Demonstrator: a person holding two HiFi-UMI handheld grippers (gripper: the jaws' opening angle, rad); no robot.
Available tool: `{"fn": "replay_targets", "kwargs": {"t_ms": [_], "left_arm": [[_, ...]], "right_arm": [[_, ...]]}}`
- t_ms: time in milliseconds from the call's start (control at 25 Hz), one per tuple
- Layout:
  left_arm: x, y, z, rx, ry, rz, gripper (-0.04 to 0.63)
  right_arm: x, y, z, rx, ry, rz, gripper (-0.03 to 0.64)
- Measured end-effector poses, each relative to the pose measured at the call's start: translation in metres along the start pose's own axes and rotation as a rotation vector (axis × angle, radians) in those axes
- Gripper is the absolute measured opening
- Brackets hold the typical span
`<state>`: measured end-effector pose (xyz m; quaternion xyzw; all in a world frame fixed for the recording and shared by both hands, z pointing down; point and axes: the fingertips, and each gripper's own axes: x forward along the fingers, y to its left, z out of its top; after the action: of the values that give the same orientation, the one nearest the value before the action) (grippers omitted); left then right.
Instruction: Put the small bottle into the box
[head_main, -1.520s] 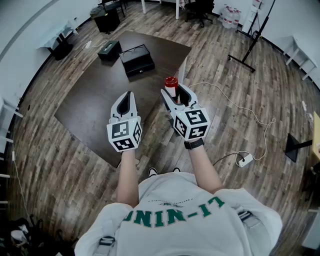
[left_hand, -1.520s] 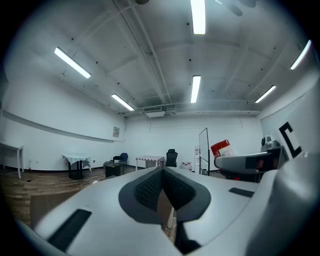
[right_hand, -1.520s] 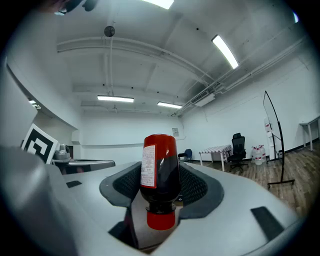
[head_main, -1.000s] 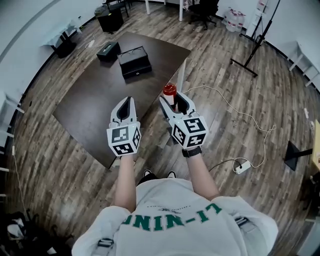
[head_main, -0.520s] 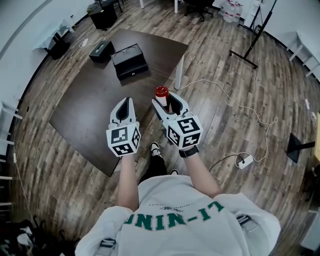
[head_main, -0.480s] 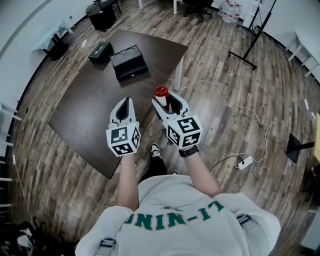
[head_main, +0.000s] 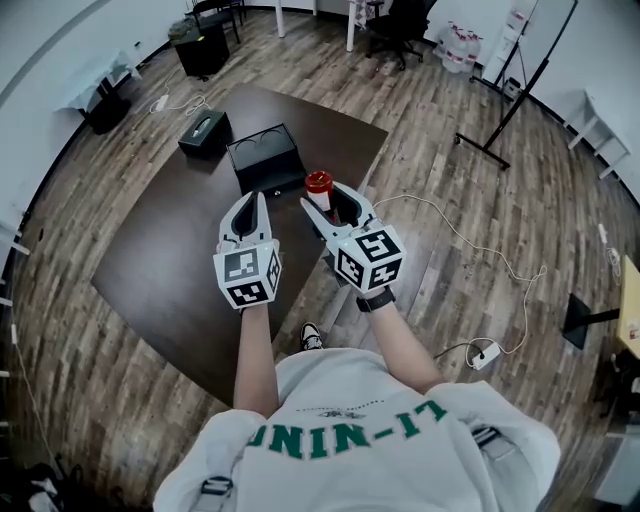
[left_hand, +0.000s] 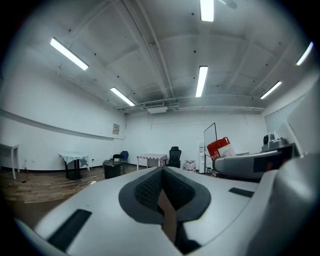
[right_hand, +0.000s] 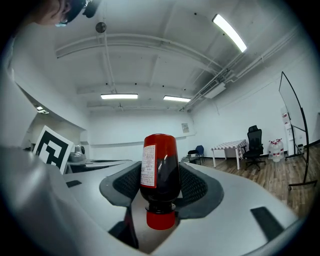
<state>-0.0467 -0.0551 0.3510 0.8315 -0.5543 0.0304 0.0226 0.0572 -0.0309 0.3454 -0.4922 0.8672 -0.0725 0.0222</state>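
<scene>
Small bottle (head_main: 319, 186) sits clamped in the right gripper (head_main: 328, 200), carried over the bench (head_main: 170, 250) just short of the black box (head_main: 266, 158), likely so it can be lowered in. Half a second back, the box lay farther ahead. The left gripper (head_main: 247, 212) rides alongside, idle.

Left gripper view: jaws pressed together, nothing between them.

Right gripper view: jaws grasp the bottle's middle, with its cap toward the camera.

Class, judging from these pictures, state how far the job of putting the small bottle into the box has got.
Done: the small bottle is picked up. In hand: the right gripper clamps it between its jaws, short of the black box; the left gripper is shut and empty. Left: carry the bottle over the box and release it inside.
</scene>
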Motion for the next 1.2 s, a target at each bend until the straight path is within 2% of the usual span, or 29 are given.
{"fn": "replay_targets", "kwargs": {"t_ms": [280,600,800,960,1200], "left_arm": [[0.043,0.053,-0.010,-0.046,0.022,-0.010,0.012],[0.093,0.078,-0.032,-0.083,0.063,-0.005,0.012],[0.127,0.096,-0.038,-0.120,0.062,0.027,0.012],[0.154,0.107,-0.045,-0.110,0.086,0.049,0.012],[0.188,0.132,-0.060,-0.133,0.109,0.089,0.012]], "right_arm": [[0.074,-0.007,-0.019,-0.005,0.079,0.004,0.232],[0.125,-0.038,-0.039,0.000,0.154,0.018,0.232],[0.167,-0.061,-0.055,0.002,0.197,0.070,0.232],[0.197,-0.082,-0.069,-0.001,0.252,0.103,0.232],[0.240,-0.107,-0.081,-0.073,0.376,0.203,0.232]]}}
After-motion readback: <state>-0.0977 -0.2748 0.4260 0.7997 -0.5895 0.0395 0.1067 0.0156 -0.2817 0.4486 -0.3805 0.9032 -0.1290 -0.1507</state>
